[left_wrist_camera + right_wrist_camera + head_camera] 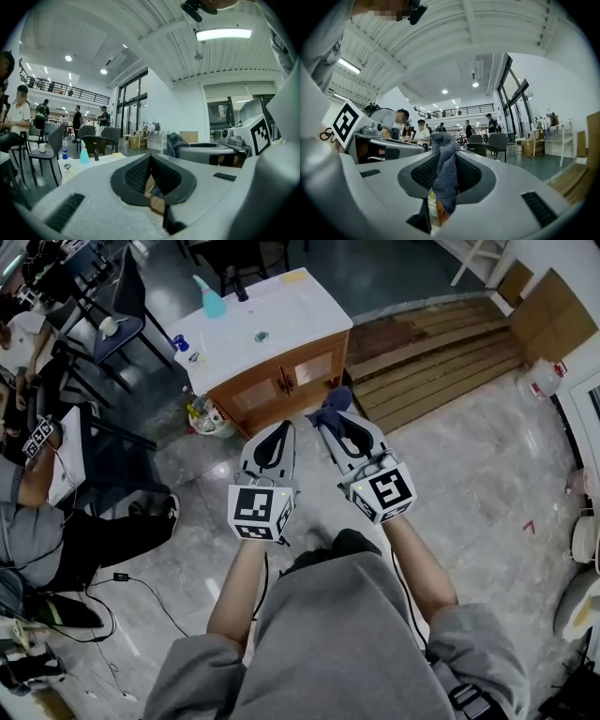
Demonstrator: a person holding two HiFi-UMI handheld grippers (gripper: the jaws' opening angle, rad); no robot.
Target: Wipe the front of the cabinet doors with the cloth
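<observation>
The cabinet (272,320) has a white top and two wooden doors (286,381); it stands ahead of me in the head view. My right gripper (330,420) is shut on a dark blue cloth (333,407), held in the air just short of the right door and not touching it. In the right gripper view the cloth (444,173) hangs pinched between the jaws. My left gripper (279,432) is beside it on the left, jaws closed together with nothing in them. In the left gripper view, a bit of wooden door (152,192) shows under that gripper's closed jaws.
A turquoise spray bottle (211,301) and a small black item (239,292) stand on the cabinet top. A basket of clutter (206,418) sits at the cabinet's left foot. Wooden planks (441,352) lie to the right. A seated person (37,531), chairs (112,315) and a floor cable (141,582) are on the left.
</observation>
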